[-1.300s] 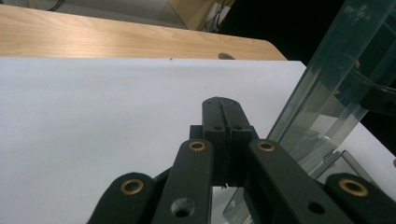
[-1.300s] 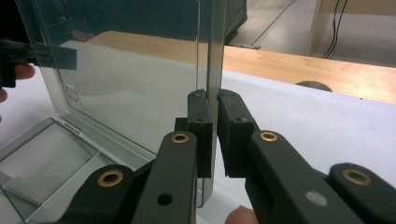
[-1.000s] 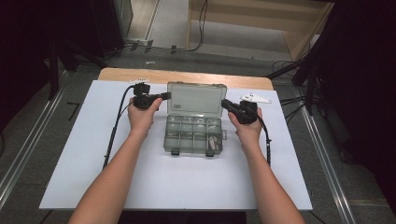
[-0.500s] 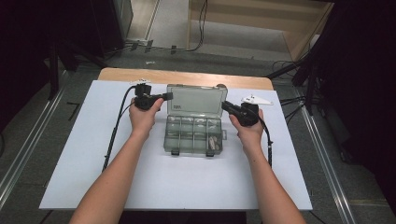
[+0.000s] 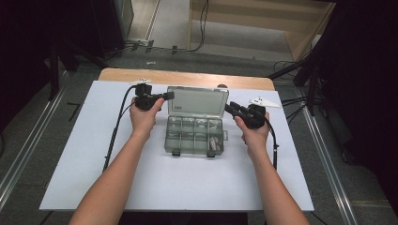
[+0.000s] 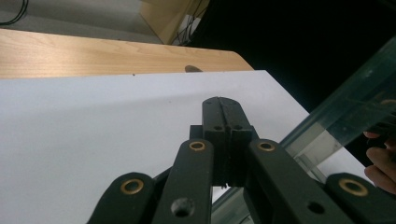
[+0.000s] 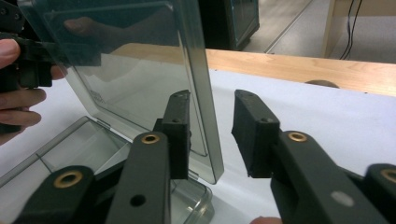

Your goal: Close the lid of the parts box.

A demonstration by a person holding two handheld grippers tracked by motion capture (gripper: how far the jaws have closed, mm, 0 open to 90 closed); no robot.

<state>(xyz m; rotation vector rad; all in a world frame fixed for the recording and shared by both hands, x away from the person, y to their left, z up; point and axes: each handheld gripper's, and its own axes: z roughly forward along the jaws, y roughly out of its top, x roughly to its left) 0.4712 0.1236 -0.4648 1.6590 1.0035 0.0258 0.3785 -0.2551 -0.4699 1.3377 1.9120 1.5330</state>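
Both grippers sit at the upright lid of a clear plastic compartment box [image 5: 195, 136] in the middle of the white tabletop [image 5: 94, 178]. In the high view the left gripper [image 5: 168, 95] points rightward at the lid's [image 5: 198, 101] upper left corner, held in the person's left hand [image 5: 143, 115]. In the left gripper view its jaws are pressed flat together with no gap and nothing between them, and the lid's edge [image 6: 345, 112] runs just beside them on the right; whether the tips touch the lid cannot be told.

In the high view the right gripper [image 5: 231, 108] points leftward at the lid's right edge, held in the right hand [image 5: 253, 131]. In the right gripper view its jaws stand spread apart: the lid's edge [image 7: 205, 93] rises in the gap, close against the inner face of the left jaw and clear of the right jaw. Nothing is clamped.

The box lies with its base flat on the tabletop, the lid raised from the far side and tilted slightly back. The base is divided into small compartments; some pale small parts [image 5: 213, 143] lie in the right-hand ones, too small to identify. A white flat piece [image 5: 263, 101] lies on the tabletop beyond the right hand. A strip of bare wood [image 5: 187, 77] shows along the far edge of the tabletop.
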